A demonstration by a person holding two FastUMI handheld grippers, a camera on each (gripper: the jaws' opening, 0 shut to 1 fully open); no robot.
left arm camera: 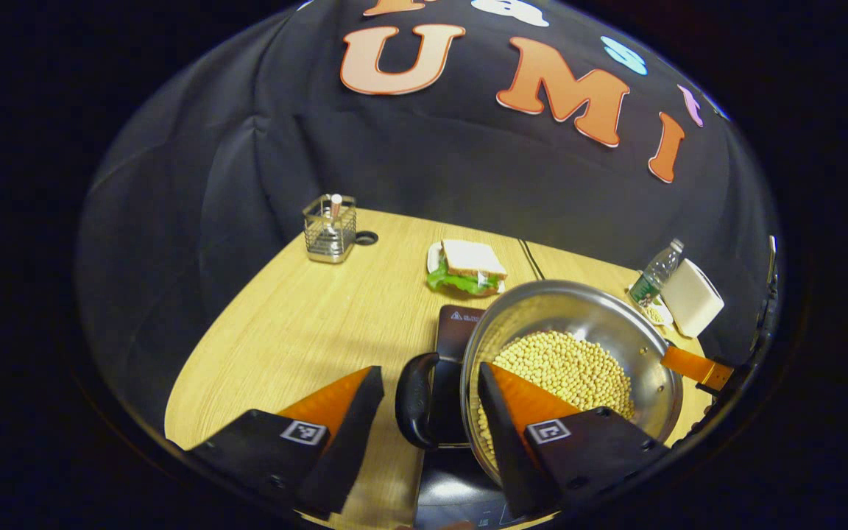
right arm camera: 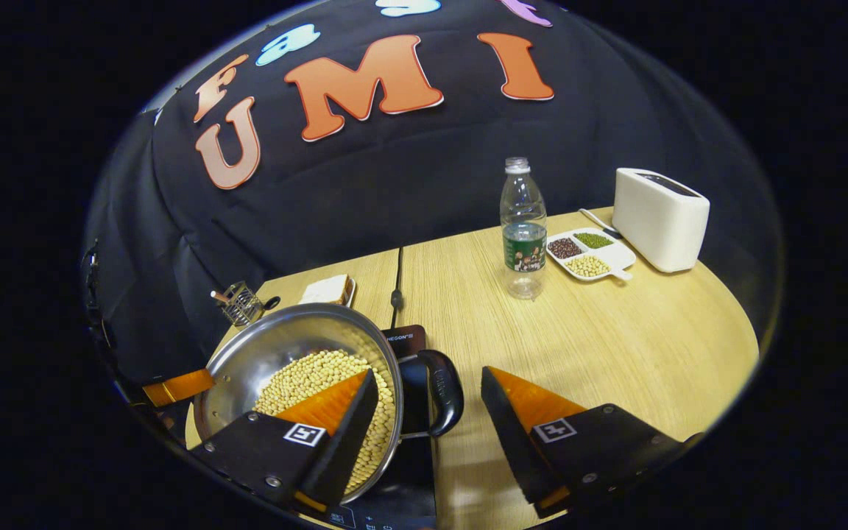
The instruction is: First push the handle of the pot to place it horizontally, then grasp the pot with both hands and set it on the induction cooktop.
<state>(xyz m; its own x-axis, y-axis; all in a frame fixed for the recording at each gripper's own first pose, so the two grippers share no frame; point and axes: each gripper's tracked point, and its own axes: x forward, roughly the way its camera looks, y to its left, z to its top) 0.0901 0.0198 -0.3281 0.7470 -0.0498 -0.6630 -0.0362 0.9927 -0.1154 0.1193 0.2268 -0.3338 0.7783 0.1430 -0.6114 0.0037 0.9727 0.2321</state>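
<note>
Now both grippers flank the pot (left arm camera: 571, 353) on the induction cooktop (left arm camera: 461, 324).
Left gripper (left arm camera: 428, 397) and right gripper (right arm camera: 428, 397) gape wide — each straddling a black loop handle (left arm camera: 417, 401), gripping nothing — soybeans (right arm camera: 321, 383) inside.

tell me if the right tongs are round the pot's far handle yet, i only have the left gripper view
Observer: Yes. In the right gripper view the right tongs are open, and the black loop handle of the pot sits in the gap between the fingers, with neither finger pressing on it.
Operator: ok, and what's in that white dish by the bottle, it's tiny here
Observer: It has three compartments: dark red beans, green beans and pale yellow beans.
</note>
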